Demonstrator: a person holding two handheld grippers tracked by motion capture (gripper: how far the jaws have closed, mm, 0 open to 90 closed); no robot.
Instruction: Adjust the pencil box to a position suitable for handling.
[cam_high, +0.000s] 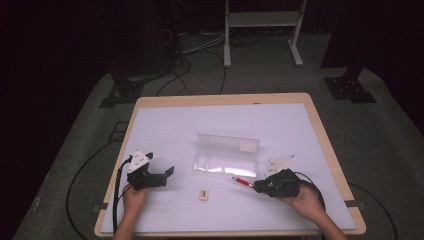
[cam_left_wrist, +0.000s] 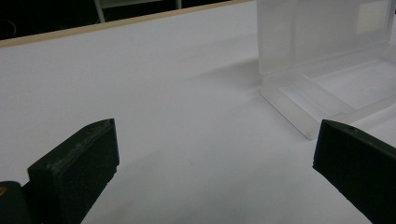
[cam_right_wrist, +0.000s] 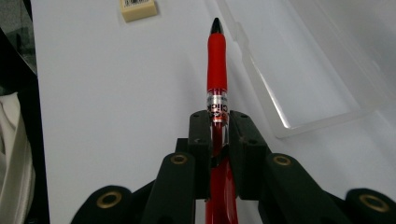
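The right hand-held gripper (cam_high: 256, 186) is closed narrow on a red pen (cam_right_wrist: 216, 65), its two black jaws pressing the clear barrel from either side. The pen sticks out ahead of the jaws with its red grip and black tip forward, raised a little above the white counter (cam_high: 170, 125). In the high view the pen's tip points toward the near edge of an open clear plastic case (cam_high: 227, 155) (lid standing up behind the tray), just beside it. A small eraser (cam_high: 203, 194) lies on the counter near the front, between the two hands. The left hand-held gripper (cam_high: 167, 175) stands wide open with nothing between its jaws, resting near the case's left end, apart from it.
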